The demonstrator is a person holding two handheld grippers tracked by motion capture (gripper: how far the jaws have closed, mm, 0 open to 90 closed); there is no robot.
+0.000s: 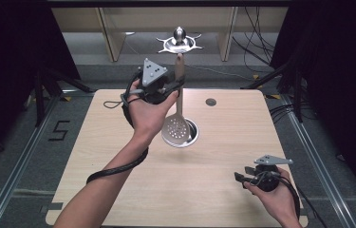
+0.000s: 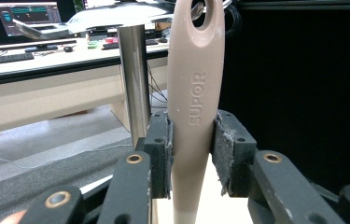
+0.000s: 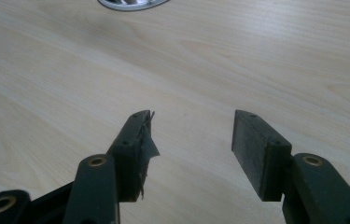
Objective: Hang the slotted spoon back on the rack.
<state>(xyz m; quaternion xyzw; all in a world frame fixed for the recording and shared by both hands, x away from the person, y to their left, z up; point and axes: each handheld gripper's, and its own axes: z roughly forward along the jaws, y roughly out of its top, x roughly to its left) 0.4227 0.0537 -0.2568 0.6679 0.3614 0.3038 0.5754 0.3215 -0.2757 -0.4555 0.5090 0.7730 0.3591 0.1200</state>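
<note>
The left gripper [image 1: 178,81], raised over the far left of the pale wooden table [image 1: 223,190], has its jaws pressed closed on the beige plastic handle of a slotted steel skimmer spoon [image 2: 193,116]; the spoon hangs upright, its perforated bowl [image 1: 175,129] over the round steel-rimmed hole [image 1: 193,129] at the table's middle. The right gripper [image 3: 193,130] rests low at the near right, jaws wide apart, holding nothing.
</note>
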